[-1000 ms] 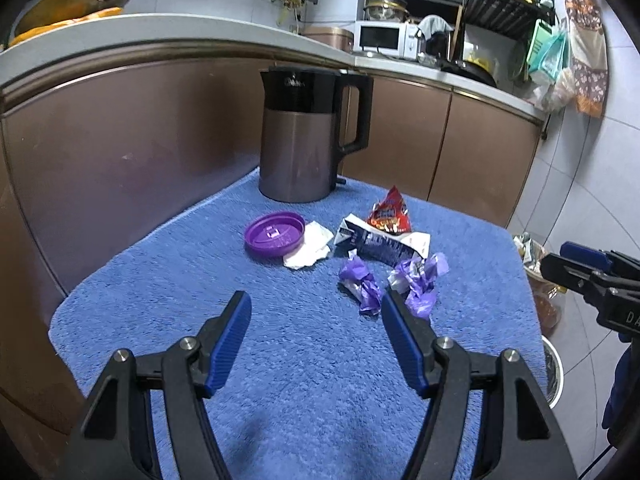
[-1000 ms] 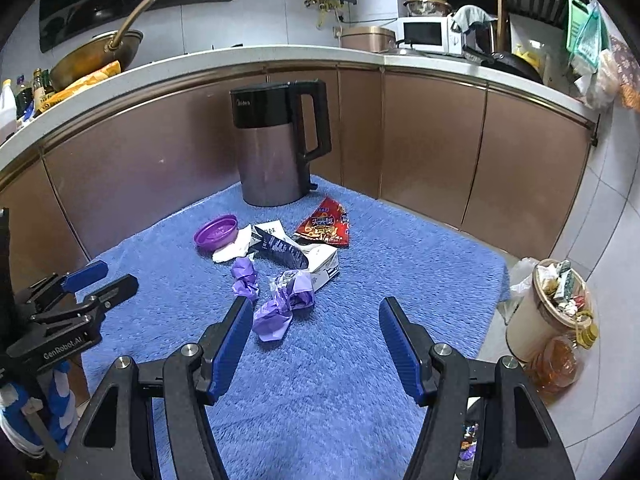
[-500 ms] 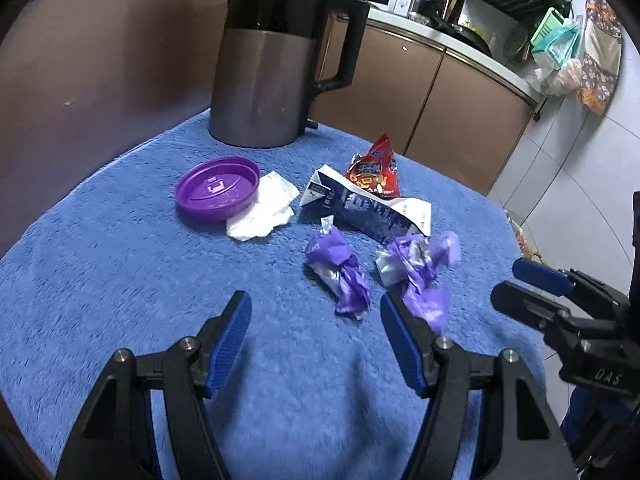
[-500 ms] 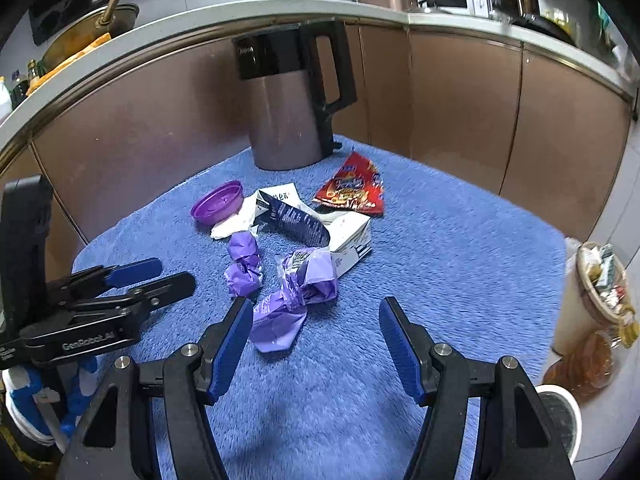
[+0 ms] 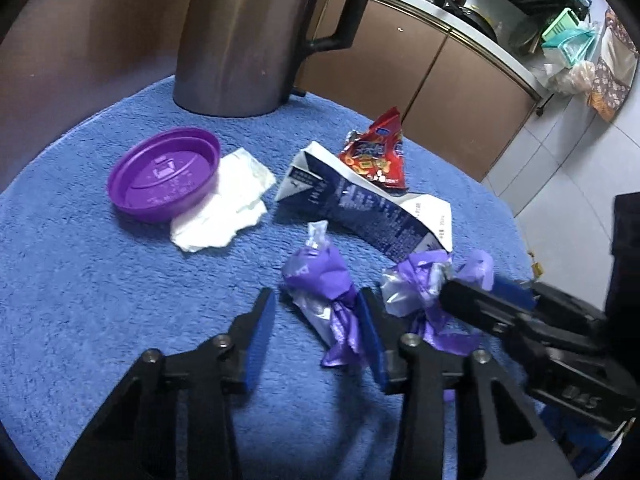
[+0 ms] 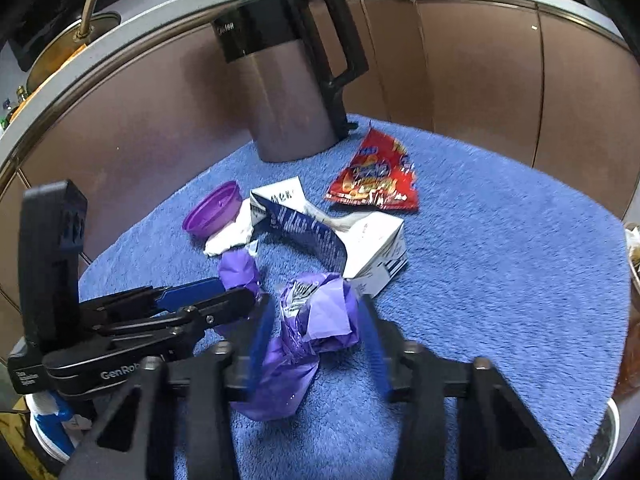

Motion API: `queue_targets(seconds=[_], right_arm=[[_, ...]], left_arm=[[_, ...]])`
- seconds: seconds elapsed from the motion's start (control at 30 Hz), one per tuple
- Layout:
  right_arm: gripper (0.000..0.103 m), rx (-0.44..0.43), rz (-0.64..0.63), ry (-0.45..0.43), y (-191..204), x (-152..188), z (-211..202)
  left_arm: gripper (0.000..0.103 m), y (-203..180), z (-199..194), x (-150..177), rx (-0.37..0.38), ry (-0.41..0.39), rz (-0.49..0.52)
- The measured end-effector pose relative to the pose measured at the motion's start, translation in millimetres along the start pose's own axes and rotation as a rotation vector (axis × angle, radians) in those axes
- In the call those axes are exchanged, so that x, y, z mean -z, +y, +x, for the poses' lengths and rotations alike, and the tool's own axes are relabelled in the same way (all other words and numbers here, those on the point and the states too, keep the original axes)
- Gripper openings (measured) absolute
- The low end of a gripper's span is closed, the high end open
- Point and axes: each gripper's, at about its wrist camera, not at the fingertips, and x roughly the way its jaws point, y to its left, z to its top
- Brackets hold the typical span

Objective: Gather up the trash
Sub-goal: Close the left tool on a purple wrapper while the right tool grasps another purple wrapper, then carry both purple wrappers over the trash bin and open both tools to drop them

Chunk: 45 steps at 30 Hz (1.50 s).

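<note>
Trash lies on a blue towel (image 5: 80,280). My left gripper (image 5: 316,300) is open, its fingers either side of a small crumpled purple wrapper (image 5: 320,280), which also shows in the right wrist view (image 6: 240,268). My right gripper (image 6: 316,312) is open around a larger purple wrapper (image 6: 316,320), seen in the left wrist view (image 5: 424,280) too. Beyond lie a flattened blue-and-white carton (image 5: 360,204), a red snack bag (image 5: 376,152), a white tissue (image 5: 224,208) and a purple lid (image 5: 164,172).
A steel electric kettle (image 5: 248,40) stands at the back of the towel. Brown cabinets (image 6: 480,60) curve behind. A full waste bin (image 6: 634,248) stands on the floor past the towel's right edge.
Both grippers have moved forward and down onto the purple wrappers. Their jaws have narrowed and now straddle one wrapper each.
</note>
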Motion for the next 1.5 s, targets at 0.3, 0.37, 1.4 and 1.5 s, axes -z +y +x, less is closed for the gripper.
queue_targets(seconds=[0.3, 0.37, 1.4, 1.5], right_arm=[[0.011, -0.017, -0.005, -0.035, 8.3, 3.3, -26.3], [0.011, -0.013, -0.016, -0.055, 13.2, 4.5, -40.5], [0.011, 0.118, -0.079, -0.508, 31.7, 78.1, -333.6], [0.011, 0.155, -0.045, -0.521, 11.1, 88.2, -343.5]], left_arm=[[0.029, -10.5, -28.7, 11.1, 0.02, -0.038, -0.006], [0.029, -12.6, -43.9, 14.5, 0.023, -0.06, -0.009], [0.029, -161.4, -262.7, 64.1, -0.005, -0.417, 0.175], [0.029, -184.7, -256.2, 68.2, -0.031, -0.418, 0.225]])
